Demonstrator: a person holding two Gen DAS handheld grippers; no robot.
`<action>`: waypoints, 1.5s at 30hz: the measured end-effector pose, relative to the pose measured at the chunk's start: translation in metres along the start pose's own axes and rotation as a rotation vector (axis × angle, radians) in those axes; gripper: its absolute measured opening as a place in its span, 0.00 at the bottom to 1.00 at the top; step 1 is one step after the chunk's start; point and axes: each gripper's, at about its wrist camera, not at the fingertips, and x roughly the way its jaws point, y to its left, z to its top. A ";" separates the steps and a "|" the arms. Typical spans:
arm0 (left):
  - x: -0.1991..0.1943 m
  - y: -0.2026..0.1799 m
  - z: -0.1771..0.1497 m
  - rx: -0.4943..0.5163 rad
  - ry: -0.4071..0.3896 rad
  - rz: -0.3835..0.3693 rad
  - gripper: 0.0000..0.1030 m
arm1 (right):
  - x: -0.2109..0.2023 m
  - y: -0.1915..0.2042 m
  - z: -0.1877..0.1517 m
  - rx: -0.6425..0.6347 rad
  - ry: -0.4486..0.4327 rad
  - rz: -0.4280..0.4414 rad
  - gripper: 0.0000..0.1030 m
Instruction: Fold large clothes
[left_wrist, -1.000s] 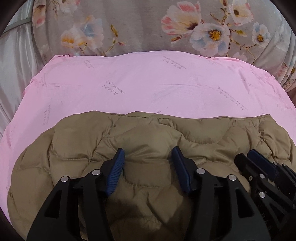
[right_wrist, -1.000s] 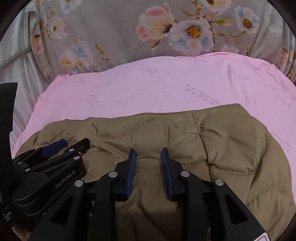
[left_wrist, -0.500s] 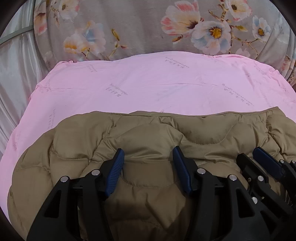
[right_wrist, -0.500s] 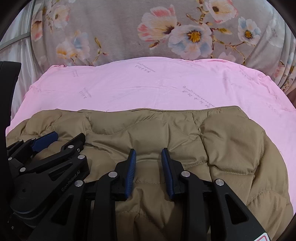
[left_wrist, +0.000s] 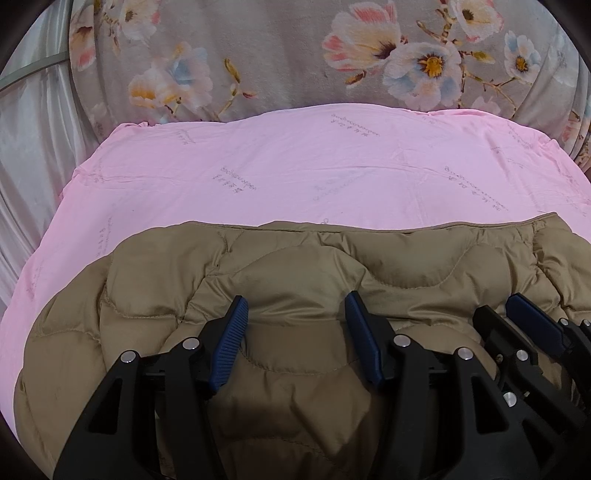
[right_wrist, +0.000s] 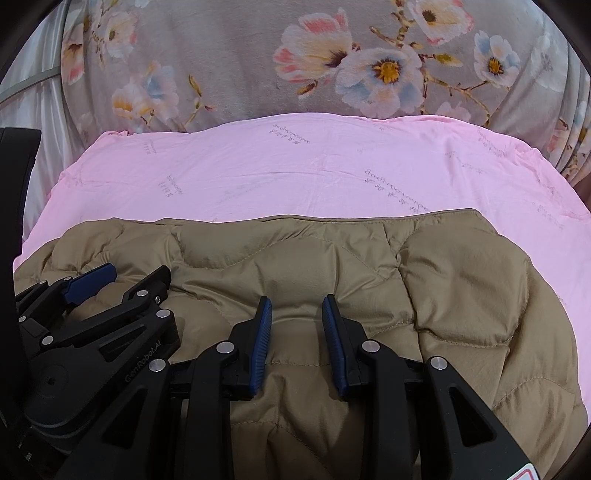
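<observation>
bare pink sheet (left_wrist: 295, 177) ahead, floral quilt (left_wrist: 280, 59) beyond, jacket (left_wrist: 295, 266) underneath

Pink sheet (left_wrist: 332, 177) with faint printed lettering, grey floral cloth (left_wrist: 280, 55) behind, pale curtain (left_wrist: 33, 122) at left

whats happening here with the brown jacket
A person is working on a puffy brown jacket with a handheld gripper in each hand. It lies bunched on a pink sheet, with a flowered blanket behind. The left gripper and the right gripper sit side by side low over the near part of the jacket, padding bulging between each pair of fingers. Whether either is actually pinching the fabric is hard to tell.
</observation>
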 end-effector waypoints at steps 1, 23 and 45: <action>0.000 0.001 0.000 0.000 -0.001 0.001 0.52 | 0.000 0.000 0.000 0.000 0.000 0.000 0.28; -0.047 0.037 -0.028 -0.052 -0.033 -0.063 0.59 | -0.052 0.009 -0.034 0.018 -0.050 0.019 0.30; -0.103 0.095 -0.075 -0.181 -0.029 -0.131 0.71 | -0.092 0.036 -0.025 0.017 -0.039 0.089 0.34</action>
